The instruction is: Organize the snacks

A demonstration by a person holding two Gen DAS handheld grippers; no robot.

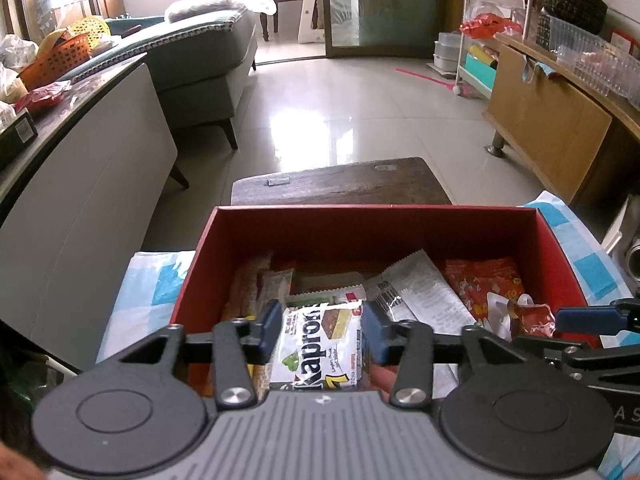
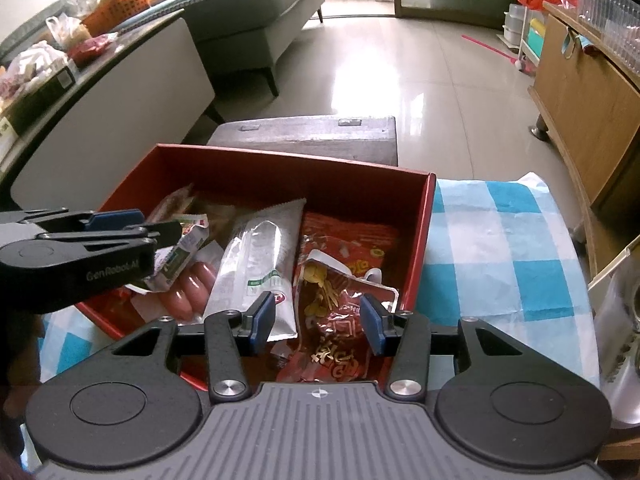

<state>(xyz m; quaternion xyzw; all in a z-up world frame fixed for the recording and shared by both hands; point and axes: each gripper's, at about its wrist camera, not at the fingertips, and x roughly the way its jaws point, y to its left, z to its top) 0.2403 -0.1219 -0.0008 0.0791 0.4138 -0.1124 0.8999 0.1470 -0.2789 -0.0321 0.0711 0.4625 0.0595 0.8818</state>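
A red cardboard box point(image 1: 372, 216) point(image 2: 424, 240) sits on a blue-and-white checked cloth and holds several snack packets. My left gripper point(image 1: 322, 330) is over the box with its blue pads on either side of a white and green snack packet point(image 1: 320, 344); it shows from the side in the right wrist view point(image 2: 160, 236), holding that packet point(image 2: 180, 256). My right gripper point(image 2: 318, 320) is open above a red and gold snack bag point(image 2: 340, 320), not gripping it. A long silver packet point(image 2: 260, 264) and pink sausages point(image 2: 192, 292) lie beside it.
A dark wooden stool point(image 1: 340, 184) stands just beyond the box. A grey cabinet with clutter on top point(image 1: 80, 200) is at left and a green sofa point(image 1: 208, 52) behind it. A wooden sideboard point(image 1: 560, 120) is at right. Tiled floor lies ahead.
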